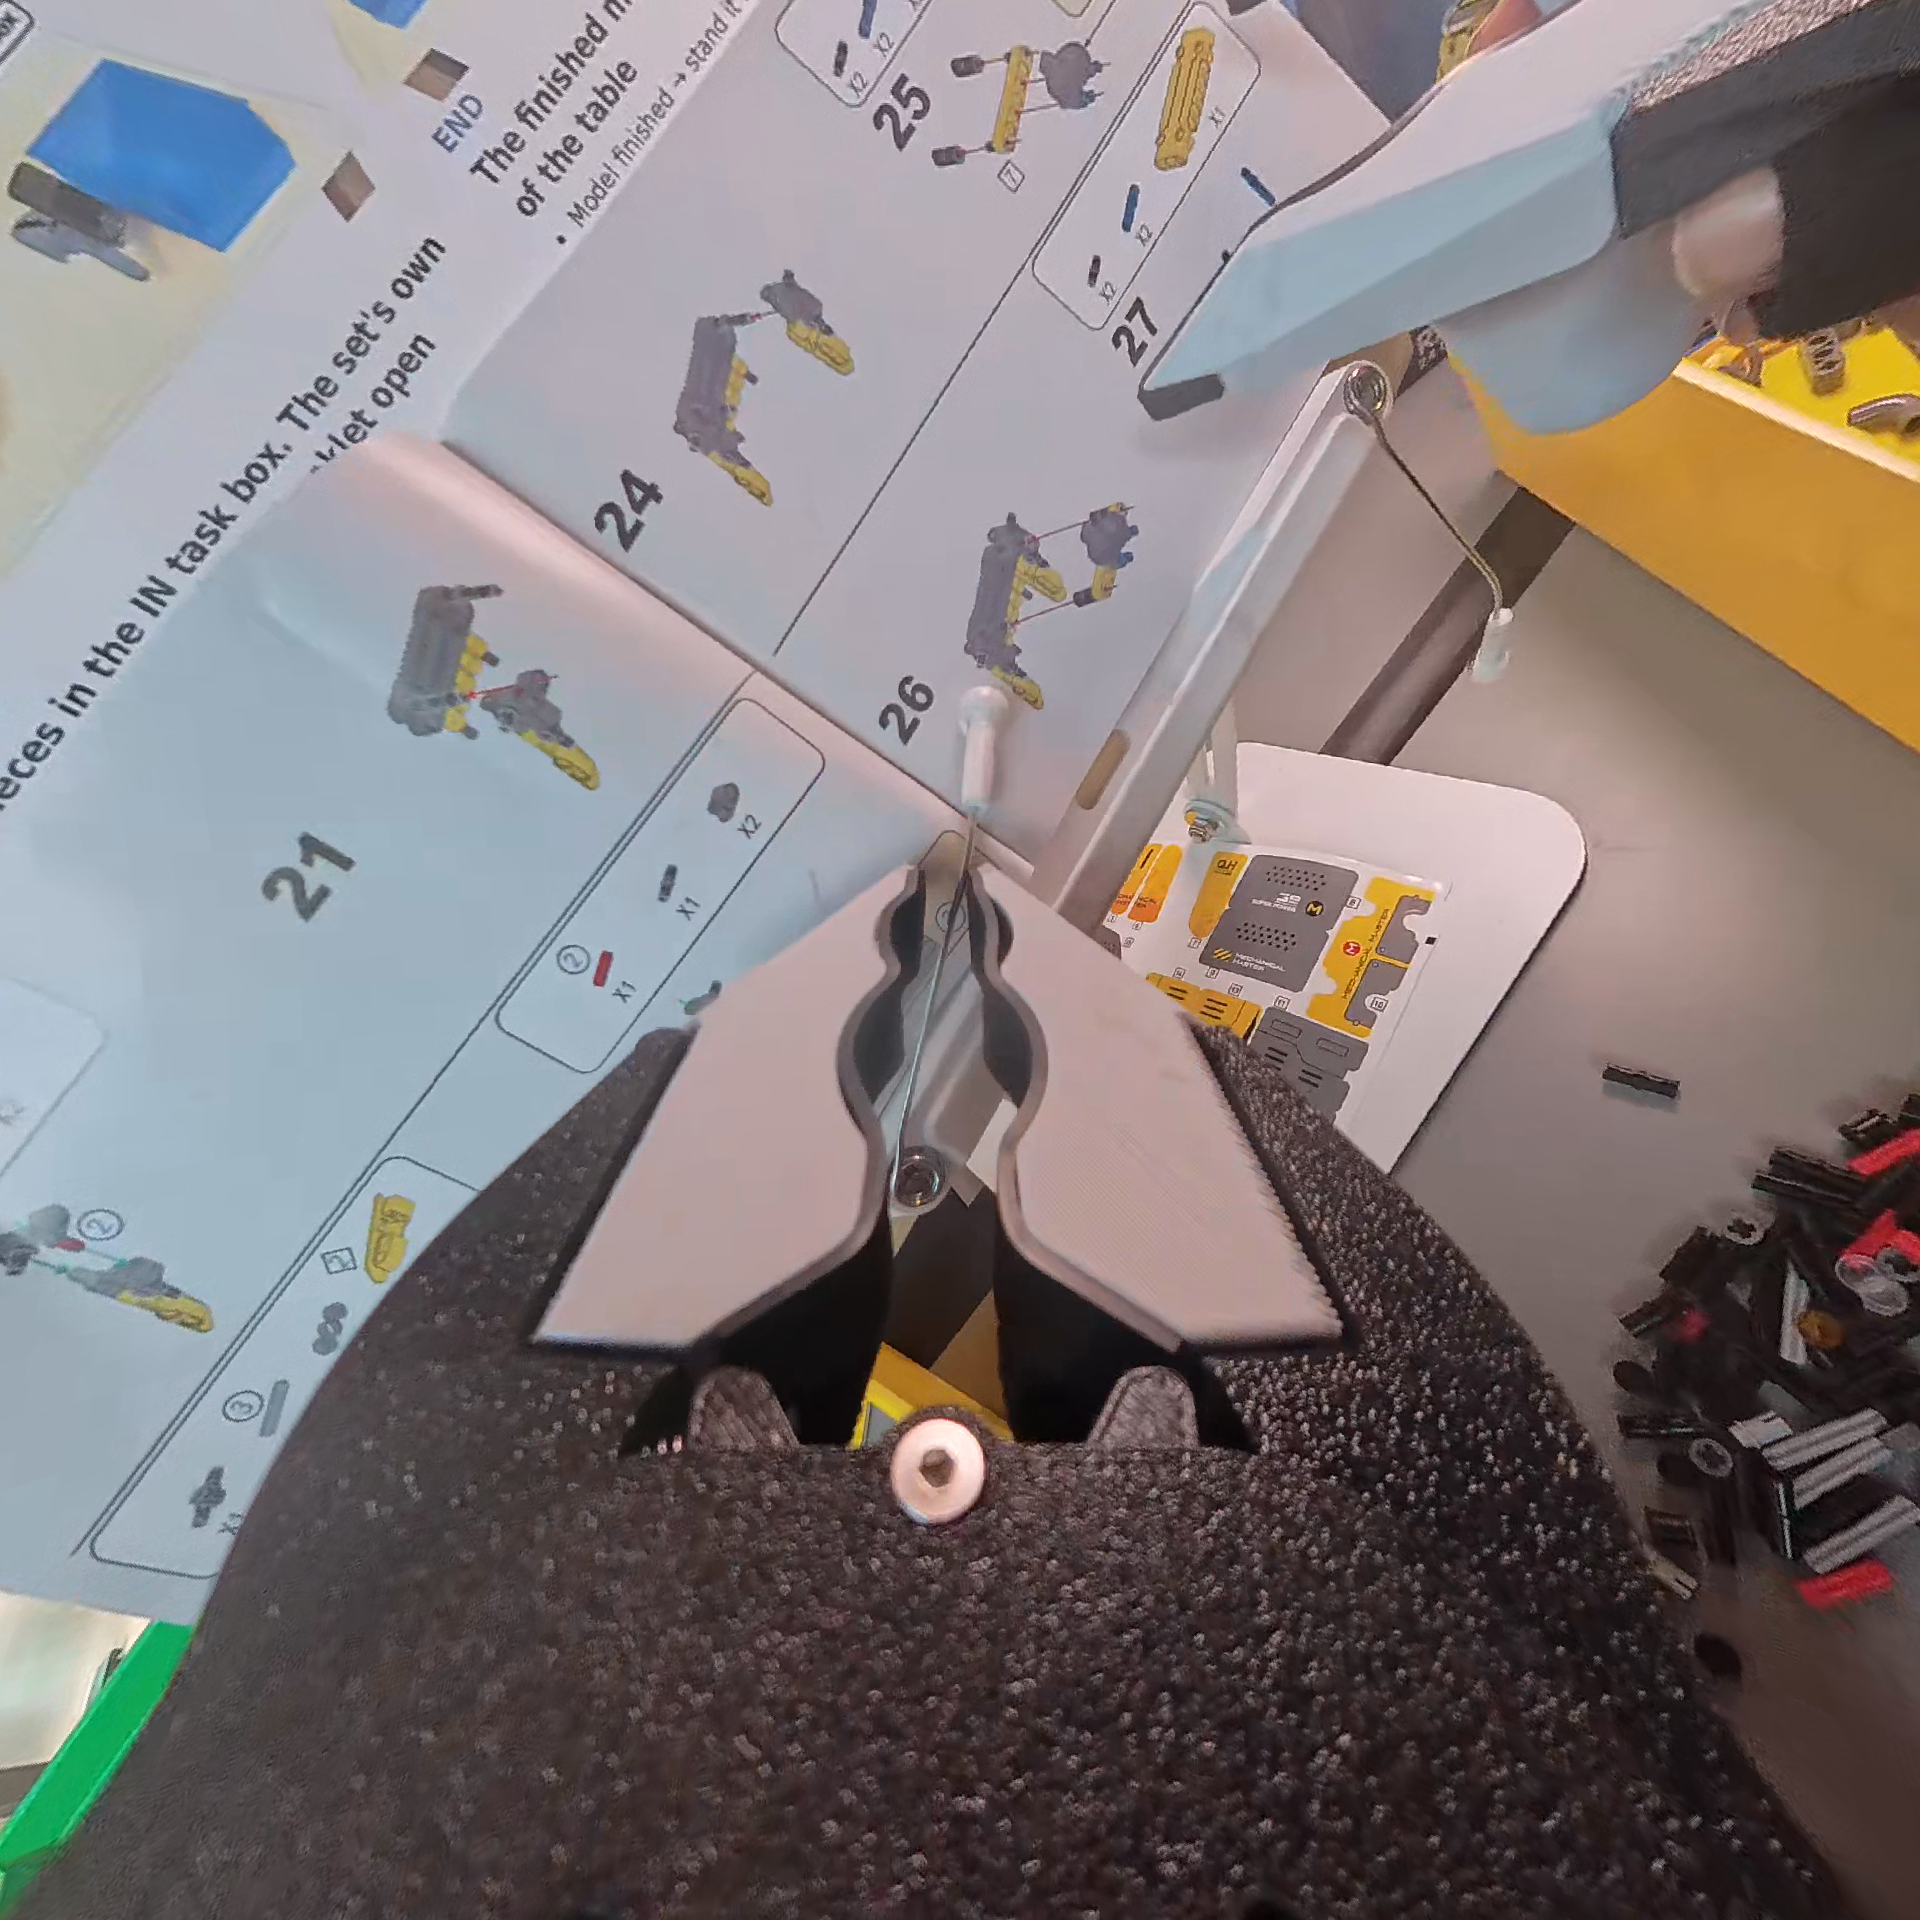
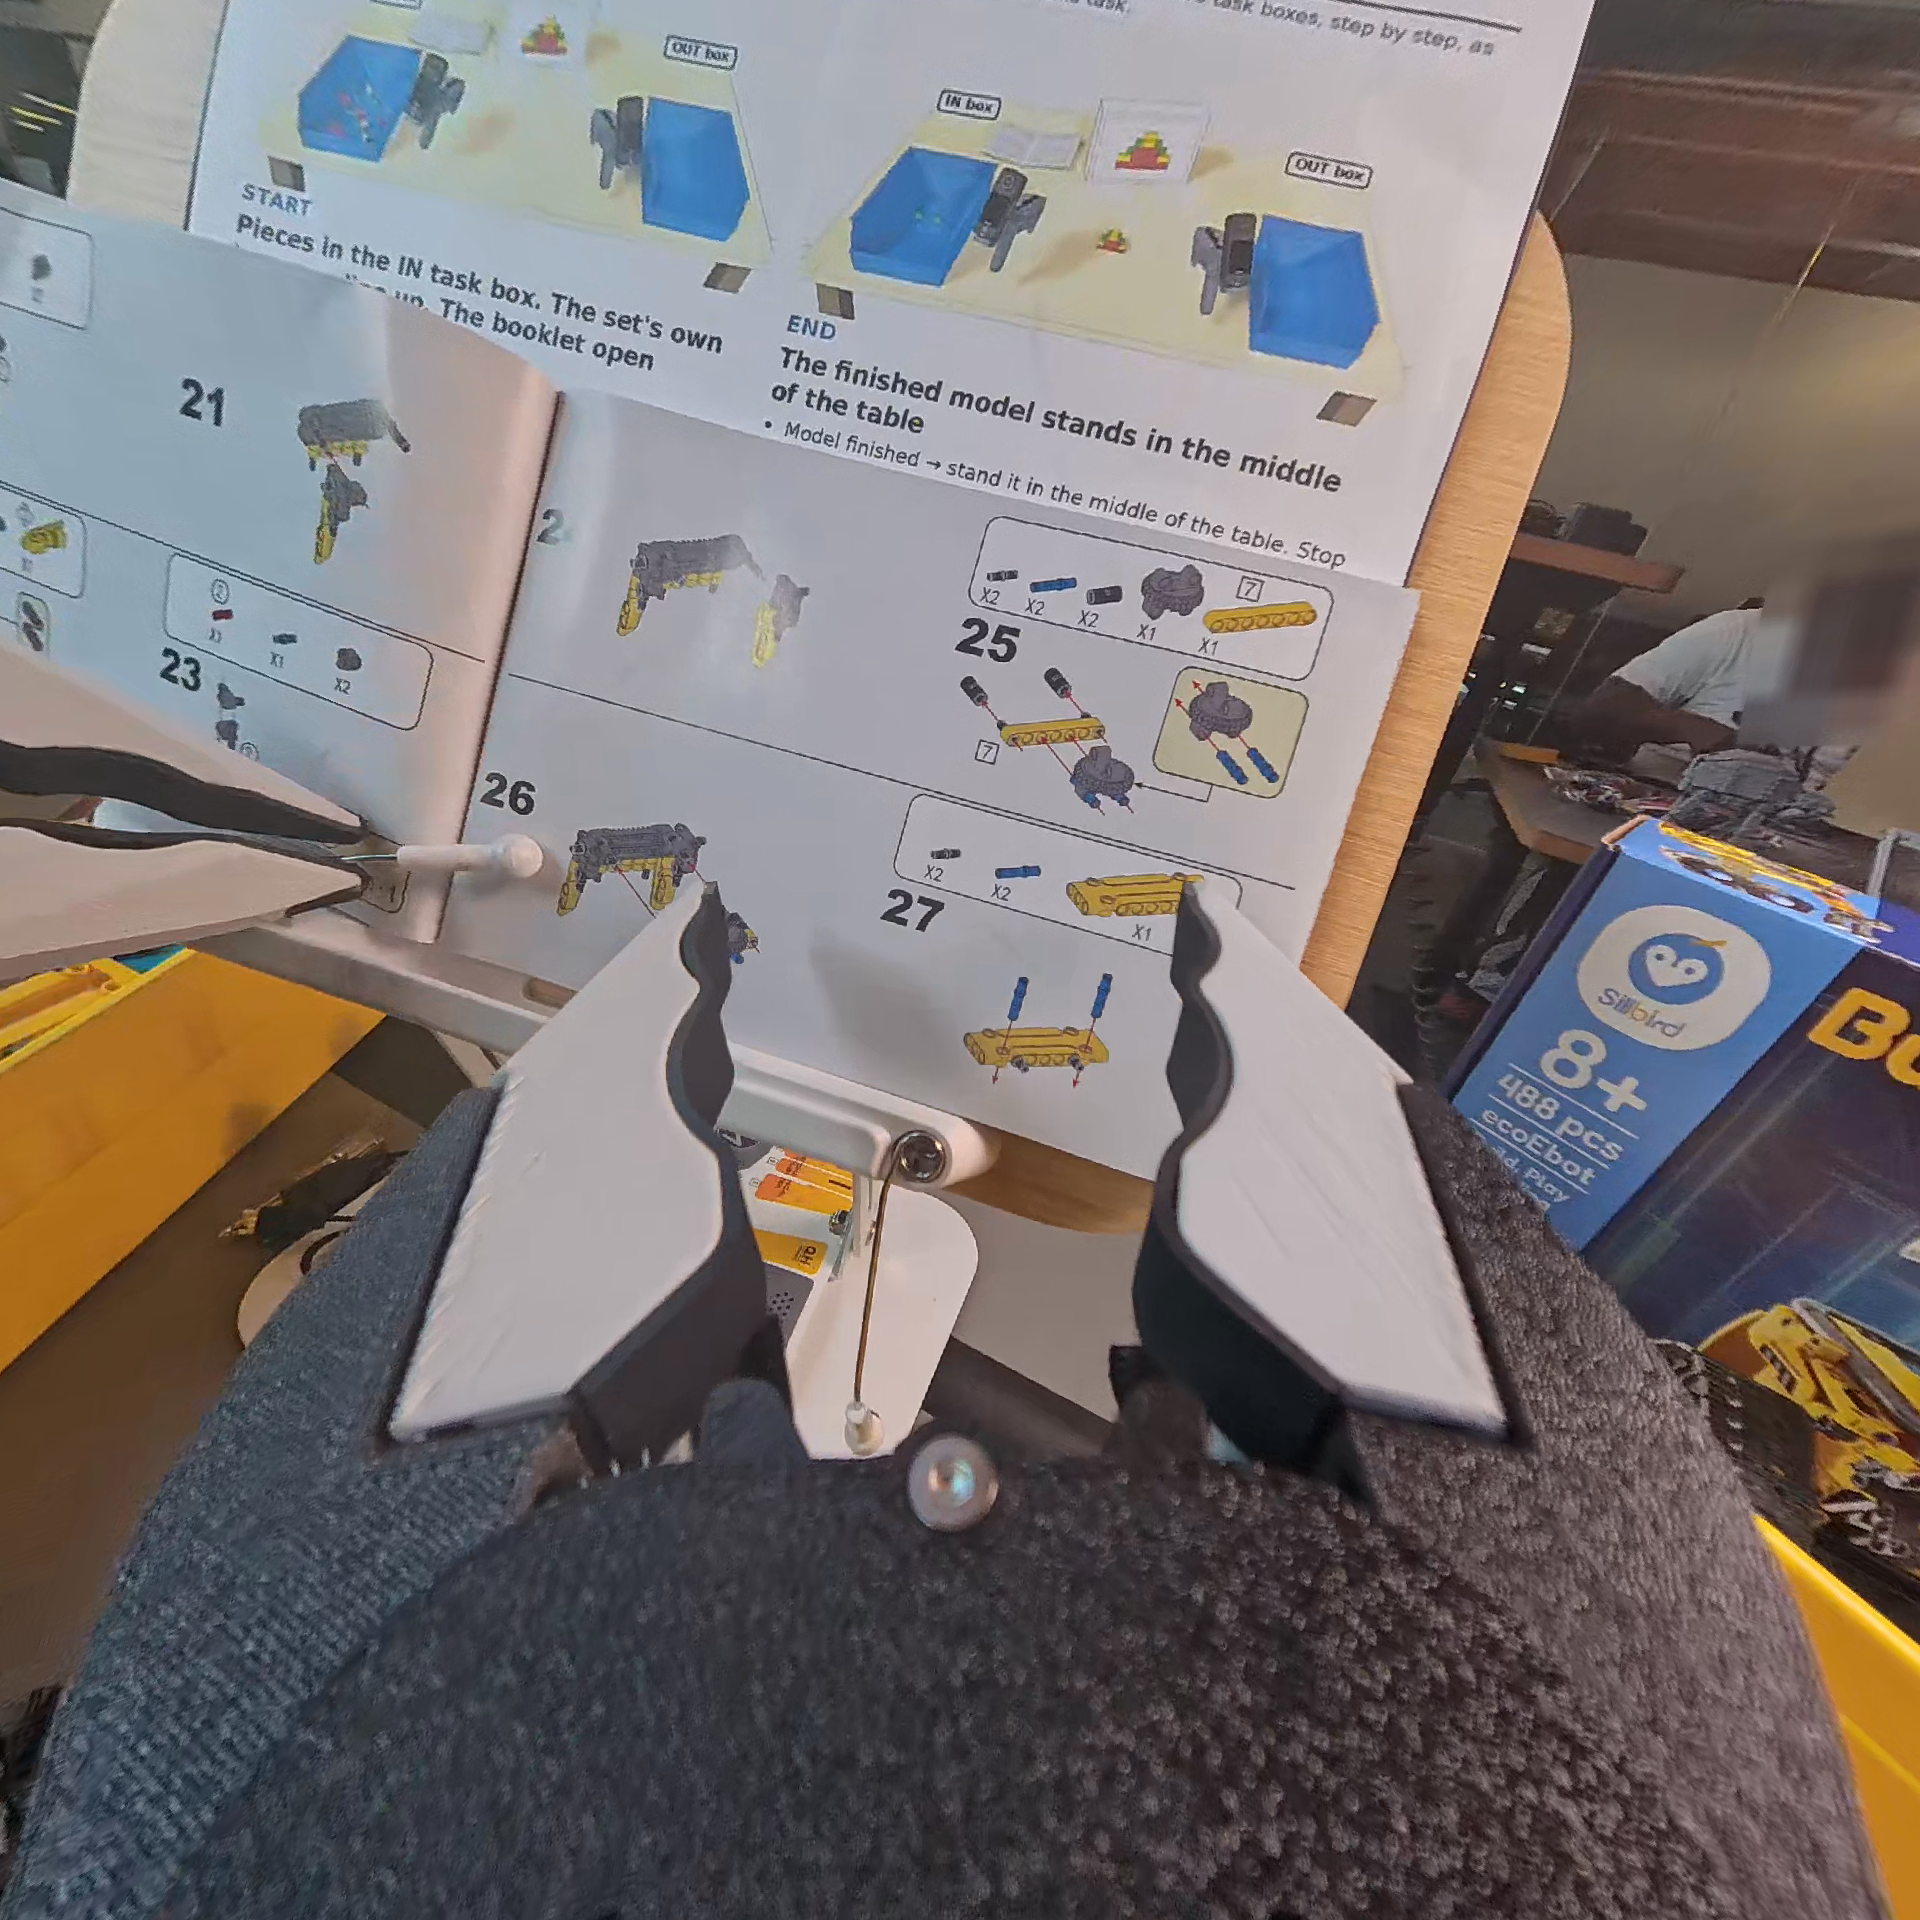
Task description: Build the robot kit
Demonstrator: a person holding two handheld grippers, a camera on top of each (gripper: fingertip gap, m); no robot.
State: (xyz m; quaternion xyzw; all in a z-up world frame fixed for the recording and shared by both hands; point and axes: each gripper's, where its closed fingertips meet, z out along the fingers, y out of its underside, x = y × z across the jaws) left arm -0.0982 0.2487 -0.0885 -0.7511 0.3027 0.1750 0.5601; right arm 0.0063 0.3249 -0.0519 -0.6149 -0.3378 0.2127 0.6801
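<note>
Left claw (image 1: 948, 914) pinching thin white-tipped wire page-holder arm (image 1: 980, 743) against open paper instruction booklet (image 1: 665, 582); right claw (image 2: 945, 914) spread, hovering near; best swung gently.

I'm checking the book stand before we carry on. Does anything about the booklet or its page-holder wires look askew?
Yes. The left page of the booklet bulges away from the stand instead of lying flat. The left gripper is shut on the left holder wire, near the spine. The right holder wire hangs down below the ledge, off the page. The right gripper is open.
</note>
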